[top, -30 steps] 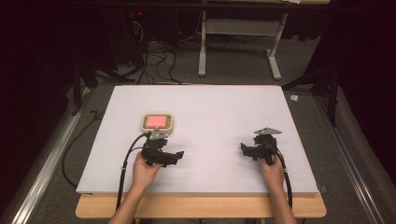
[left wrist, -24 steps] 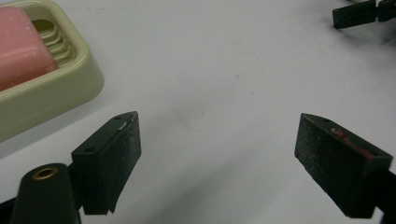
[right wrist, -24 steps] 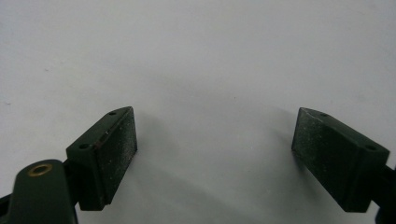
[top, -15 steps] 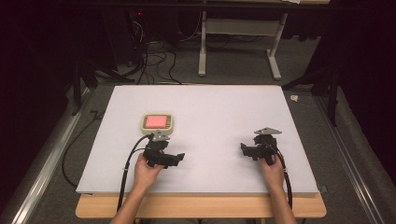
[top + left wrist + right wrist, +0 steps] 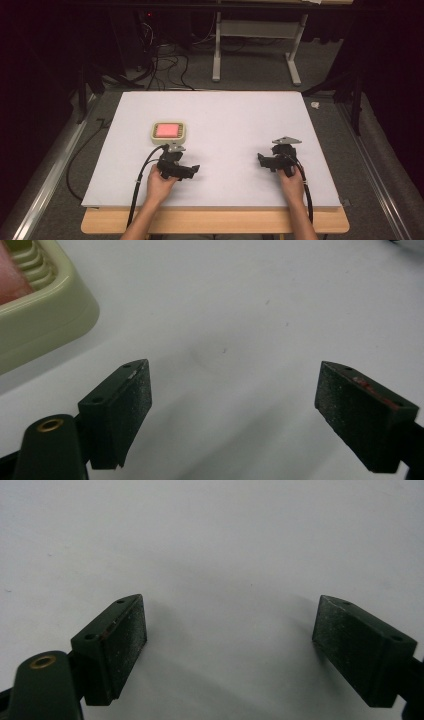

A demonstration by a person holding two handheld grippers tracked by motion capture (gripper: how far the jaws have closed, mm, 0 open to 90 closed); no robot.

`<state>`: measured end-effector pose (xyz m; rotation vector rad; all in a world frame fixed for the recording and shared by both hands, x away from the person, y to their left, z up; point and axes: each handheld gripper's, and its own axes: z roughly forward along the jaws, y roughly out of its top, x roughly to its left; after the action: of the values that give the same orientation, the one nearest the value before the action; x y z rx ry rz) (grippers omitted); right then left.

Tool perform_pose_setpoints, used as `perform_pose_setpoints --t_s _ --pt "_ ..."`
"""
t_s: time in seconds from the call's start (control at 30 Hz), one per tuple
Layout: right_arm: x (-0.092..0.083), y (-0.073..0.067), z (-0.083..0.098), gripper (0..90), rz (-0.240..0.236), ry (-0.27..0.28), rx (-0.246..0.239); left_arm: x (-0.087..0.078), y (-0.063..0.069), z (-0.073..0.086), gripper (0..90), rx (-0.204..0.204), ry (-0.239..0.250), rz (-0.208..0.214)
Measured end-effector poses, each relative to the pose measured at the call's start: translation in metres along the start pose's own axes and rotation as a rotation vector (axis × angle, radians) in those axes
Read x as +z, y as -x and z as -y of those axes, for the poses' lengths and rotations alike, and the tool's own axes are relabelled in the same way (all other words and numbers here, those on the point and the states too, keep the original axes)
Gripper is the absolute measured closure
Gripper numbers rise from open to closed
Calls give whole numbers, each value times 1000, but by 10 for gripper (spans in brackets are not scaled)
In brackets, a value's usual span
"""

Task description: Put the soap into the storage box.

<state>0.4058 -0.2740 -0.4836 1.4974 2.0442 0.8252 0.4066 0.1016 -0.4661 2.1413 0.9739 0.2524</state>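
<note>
Two spread fingers (image 5: 117,410), cream tray (image 5: 45,310) beside

- My white board (image 5: 240,115) sits on a wooden table (image 5: 215,221), whose edge peeks out along the near side.
- Grey carpet floor (image 5: 260,80) all around it.
- Far side: a pale metal stand (image 5: 255,45), with a tangle of black cables (image 5: 160,65) to its left.
- Room's pretty dark, with black on both sides.
- Metal rails (image 5: 45,175) run along left and right.

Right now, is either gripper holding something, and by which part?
Nothing is held. The left gripper and the right gripper both stand open over the bare table, near the cream tray.
</note>
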Motion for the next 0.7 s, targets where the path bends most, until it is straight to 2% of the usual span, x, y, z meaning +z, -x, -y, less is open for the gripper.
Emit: perform_pose_setpoints --t_s 0.33,0.7 --pt "0 0 0 147 0 0 0 9 1 2 160 -1 -10 -20" --pt "0 0 0 147 0 0 0 17 3 3 160 2 -14 -20"
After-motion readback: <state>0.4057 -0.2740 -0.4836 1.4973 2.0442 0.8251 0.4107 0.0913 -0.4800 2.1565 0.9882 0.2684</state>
